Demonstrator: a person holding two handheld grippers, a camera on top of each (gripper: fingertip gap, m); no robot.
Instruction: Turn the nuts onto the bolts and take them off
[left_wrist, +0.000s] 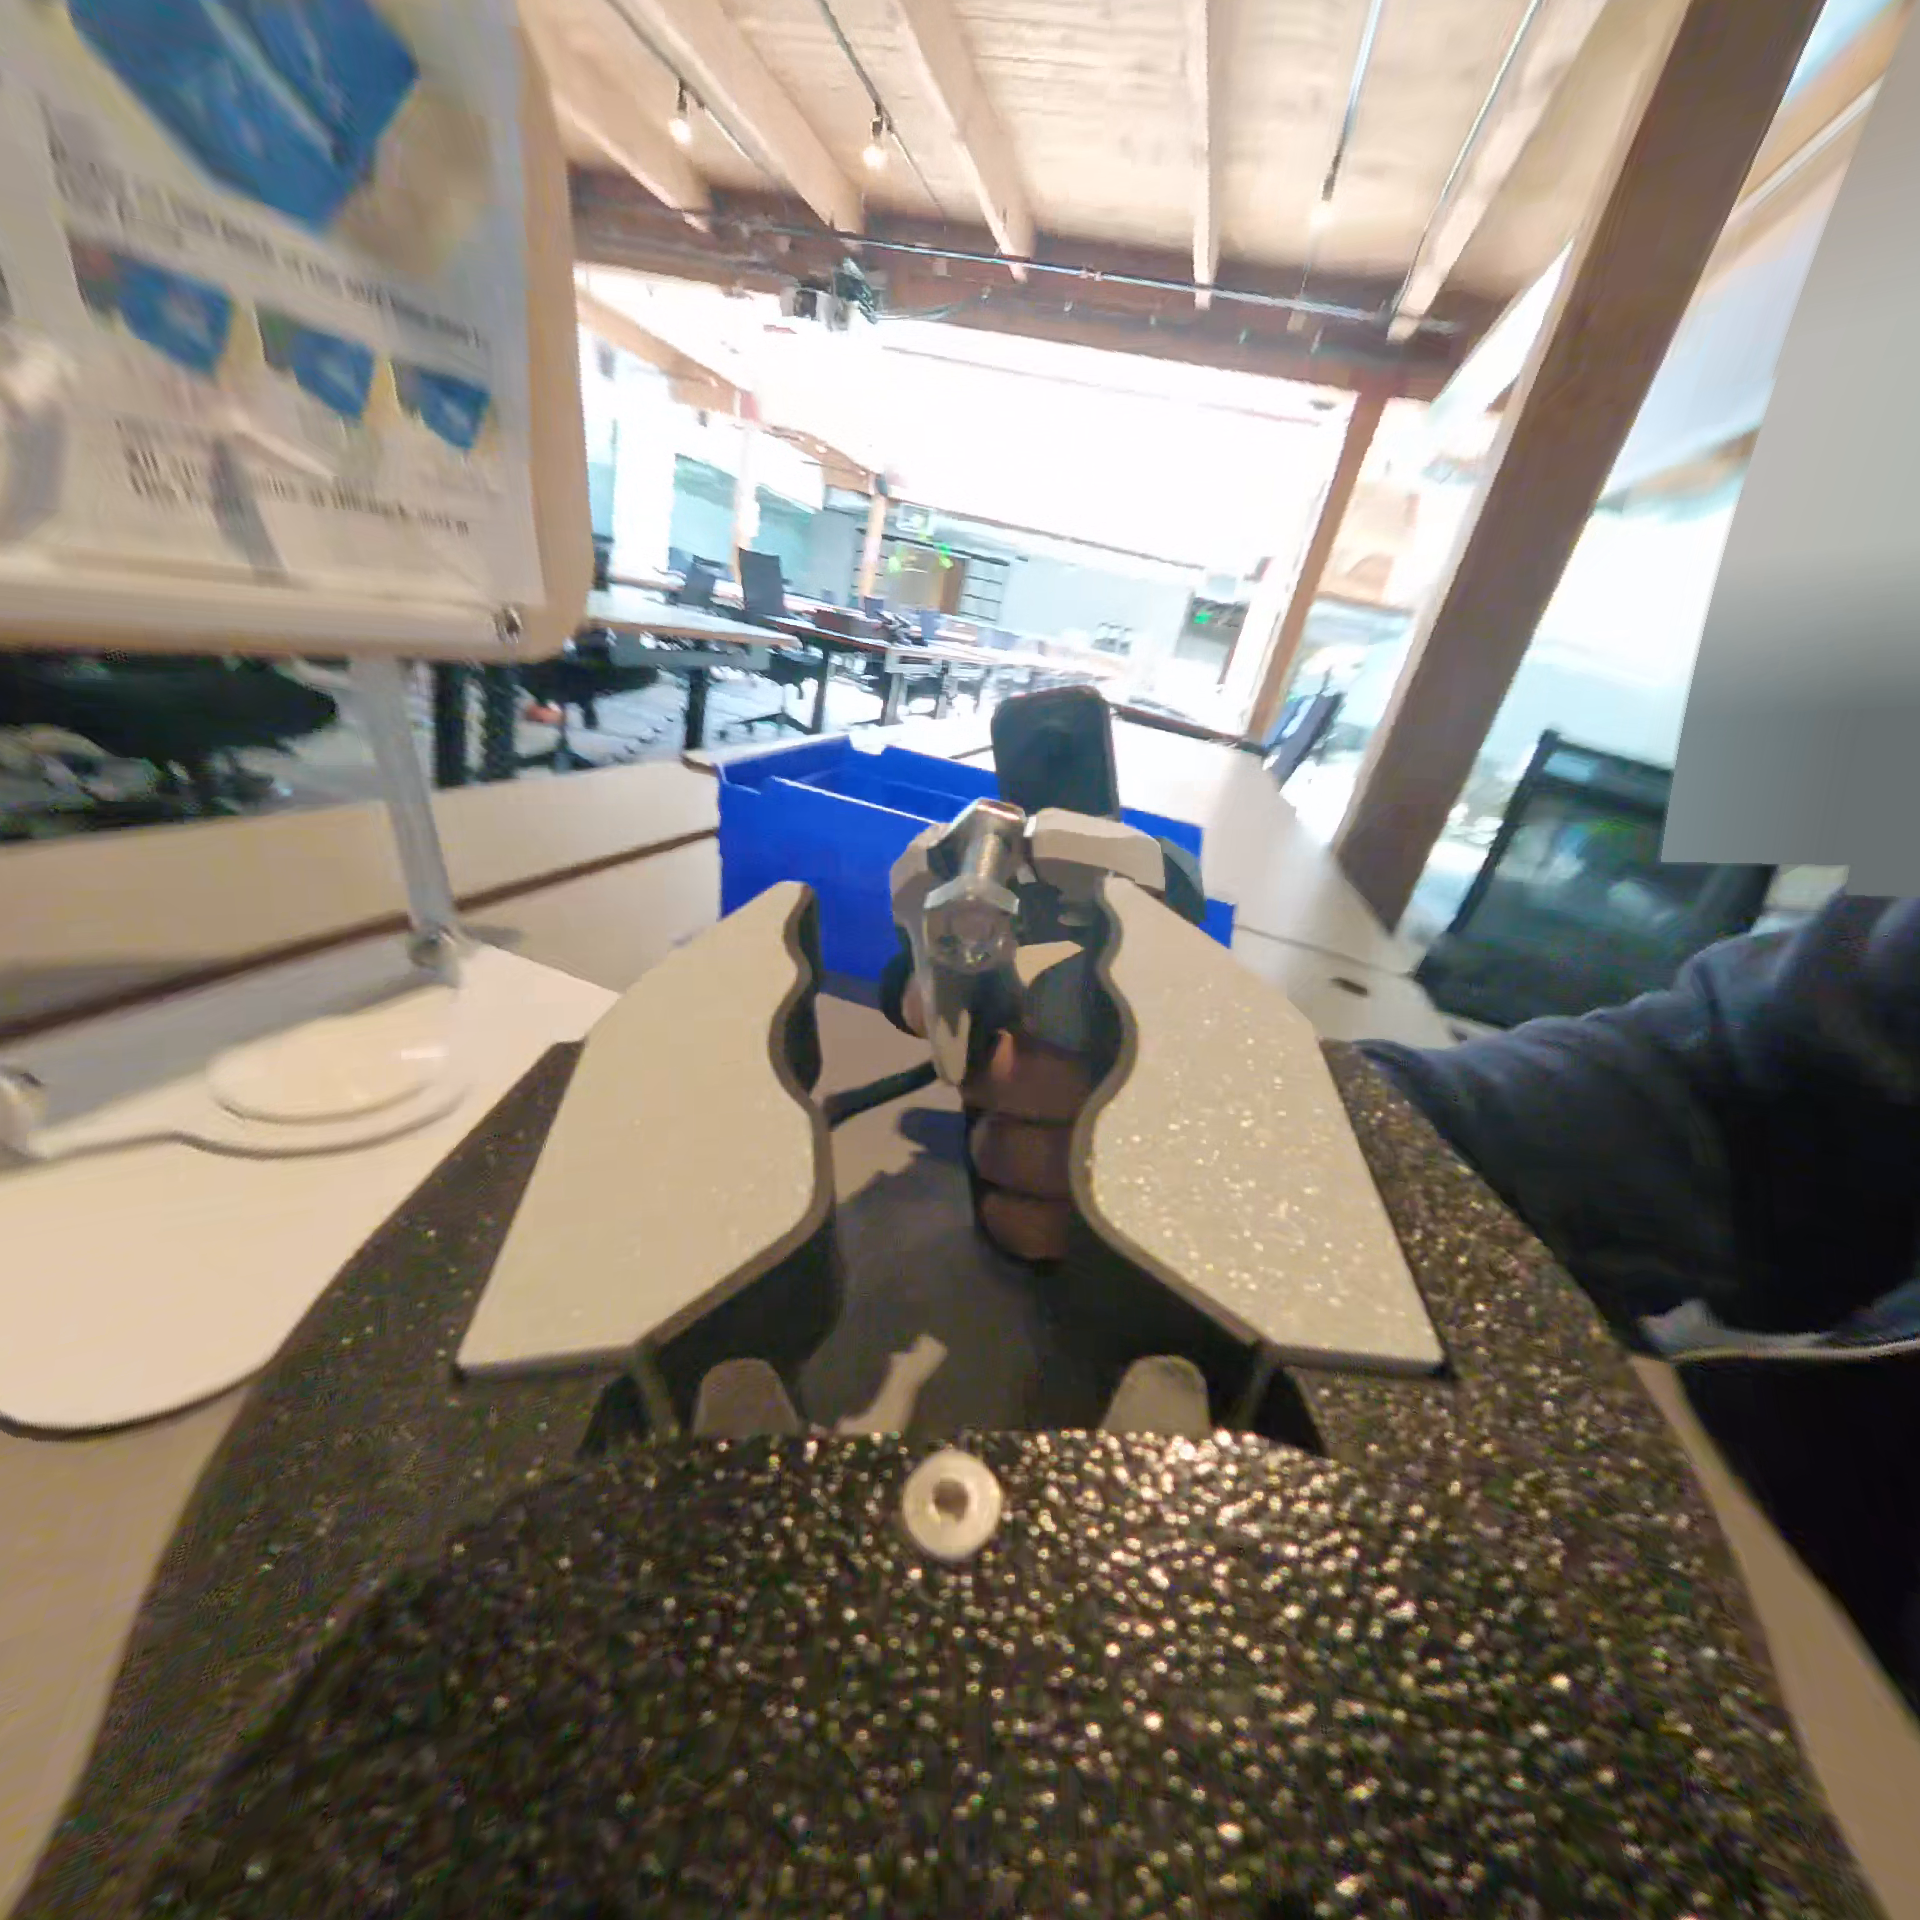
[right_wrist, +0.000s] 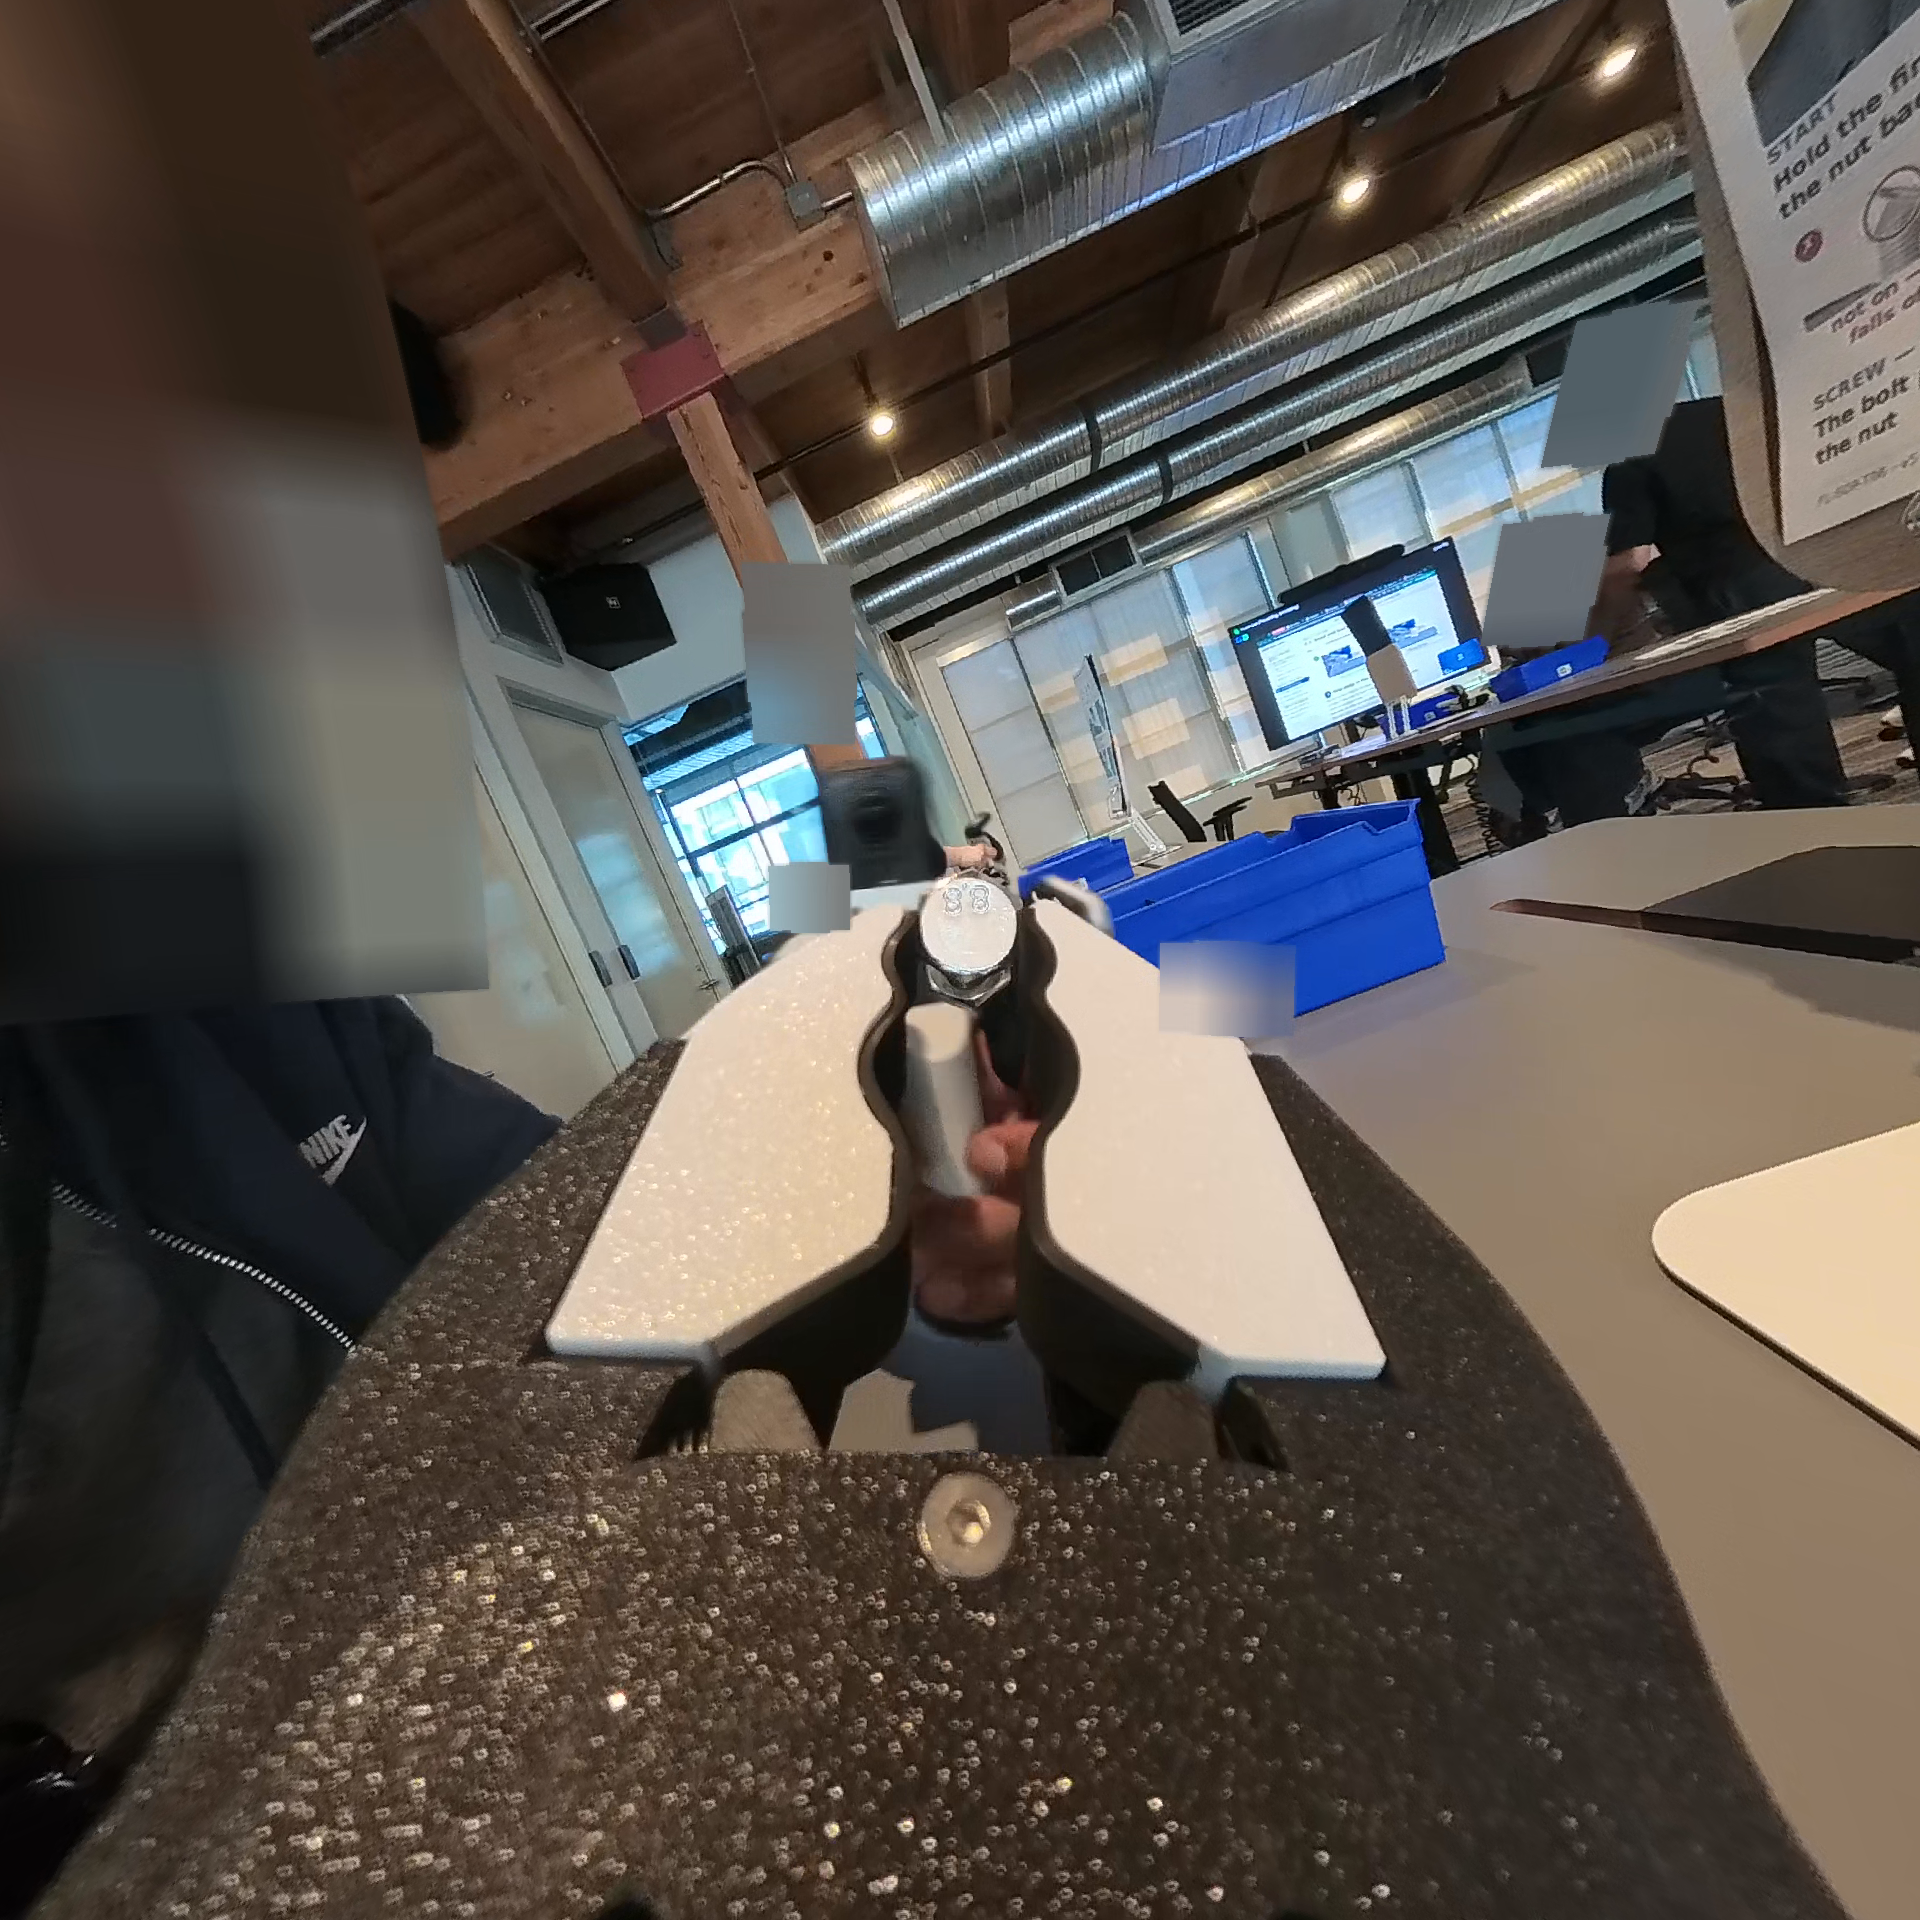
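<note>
In the right wrist view, my right gripper (right_wrist: 966, 940) is shut on a steel bolt (right_wrist: 966, 920), whose round head faces the camera. A nut (right_wrist: 961, 982) sits on the bolt just behind the head. In the left wrist view, my left gripper (left_wrist: 961, 914) is open, its grey fingers (left_wrist: 675, 1122) spread on either side of the same bolt (left_wrist: 982, 842) and nut (left_wrist: 966, 925) without touching them. The right gripper's fingers (left_wrist: 1091, 847) show there, clamped on the bolt. One left finger (right_wrist: 945, 1101) shows edge-on through the right jaws. Both grippers are held above the table.
A blue bin (left_wrist: 810, 831) stands on the grey table behind the bolt; it also shows in the right wrist view (right_wrist: 1299, 914). An instruction sheet on a stand (left_wrist: 260, 312) is at the left, a white mat (right_wrist: 1818, 1268) at the right. A dark sleeve (left_wrist: 1662, 1143) reaches in from the right. Only a small space, under 4 cm, lies between the two pairs of fingers.
</note>
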